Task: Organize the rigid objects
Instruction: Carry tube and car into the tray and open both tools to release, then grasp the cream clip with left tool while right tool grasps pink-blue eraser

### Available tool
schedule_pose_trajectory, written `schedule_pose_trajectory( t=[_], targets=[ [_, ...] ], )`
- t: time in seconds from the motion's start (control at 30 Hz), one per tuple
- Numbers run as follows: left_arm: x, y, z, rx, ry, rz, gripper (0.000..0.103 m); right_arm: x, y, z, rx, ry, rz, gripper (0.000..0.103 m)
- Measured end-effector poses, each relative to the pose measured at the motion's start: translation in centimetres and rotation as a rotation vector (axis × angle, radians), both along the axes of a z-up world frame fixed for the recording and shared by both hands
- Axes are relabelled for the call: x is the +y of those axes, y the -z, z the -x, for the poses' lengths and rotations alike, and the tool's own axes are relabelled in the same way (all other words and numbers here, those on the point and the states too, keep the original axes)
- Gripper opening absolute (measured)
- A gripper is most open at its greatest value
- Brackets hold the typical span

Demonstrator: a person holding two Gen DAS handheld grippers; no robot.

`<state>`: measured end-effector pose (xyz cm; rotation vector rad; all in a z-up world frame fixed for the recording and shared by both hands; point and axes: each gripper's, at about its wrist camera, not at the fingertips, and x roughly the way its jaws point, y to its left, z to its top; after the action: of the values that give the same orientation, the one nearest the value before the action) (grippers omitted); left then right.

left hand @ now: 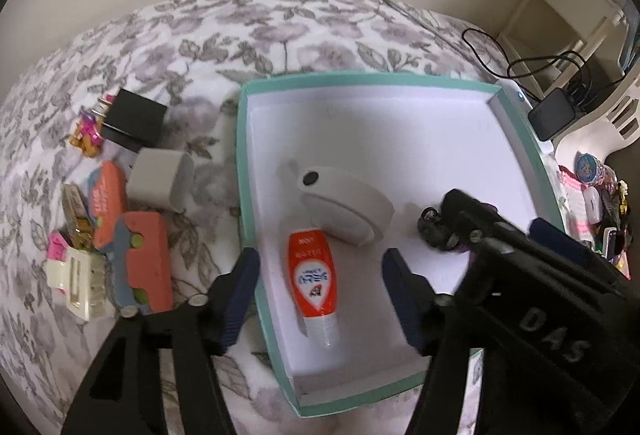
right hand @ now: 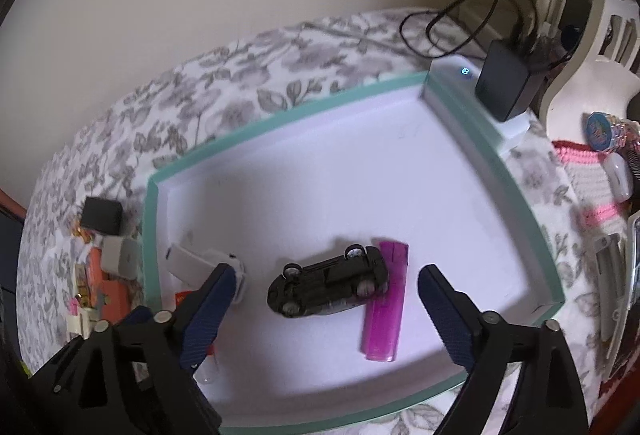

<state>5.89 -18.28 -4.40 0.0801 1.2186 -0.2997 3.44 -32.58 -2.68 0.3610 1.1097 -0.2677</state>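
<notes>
Rigid objects lay partly inside a shallow teal-rimmed box [left hand: 244,171] with a white floor, set on a bed under a floral bedspread [left hand: 200,35].

Box contents, left wrist view: an orange tube [left hand: 313,275] with a clear cap at lower centre; a round white device [left hand: 344,207] just above it, touching its top end; a black toy car [left hand: 434,231] to the right, partly hidden by the other tool.

Right wrist view: the toy car [right hand: 328,289] lay upside down at centre, wheels up, resting against a purple lighter [right hand: 384,307] on its right.

Outside the box, at the left of the left wrist view: a black plug adapter [left hand: 134,123], a white adapter [left hand: 160,181], two orange blocks [left hand: 146,259], a cream hair clip [left hand: 80,283] and small pink and gold pieces.

Left tool [left hand: 320,295]: jaws apart, straddling the orange tube without touching it.

Right tool [right hand: 326,311]: jaws spread wide on either side of the car and lighter, gripping nothing.
</notes>
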Motion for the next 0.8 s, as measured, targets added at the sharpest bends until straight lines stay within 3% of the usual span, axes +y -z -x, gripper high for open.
schedule_pose_trajectory(
  t=[0.13, 0.6, 0.8],
  targets=[
    [0.5, -0.4, -0.2, -0.015, -0.029, -0.019, 0.081, -0.3, -1.0, 0.3, -0.041, 0.017, 0.008, 0.100],
    [5.6, -1.6, -1.4, -0.020, -0.187, -0.006, 0.082, 0.5, -1.6, 0.6, -0.063, -0.005, 0.053, 0.101],
    [8.9, -2.6, -1.8, -0.055, -0.272, -0.083, 0.083, 1.6, -1.5, 0.4, -0.068, -0.041, 0.075, 0.103]
  ],
)
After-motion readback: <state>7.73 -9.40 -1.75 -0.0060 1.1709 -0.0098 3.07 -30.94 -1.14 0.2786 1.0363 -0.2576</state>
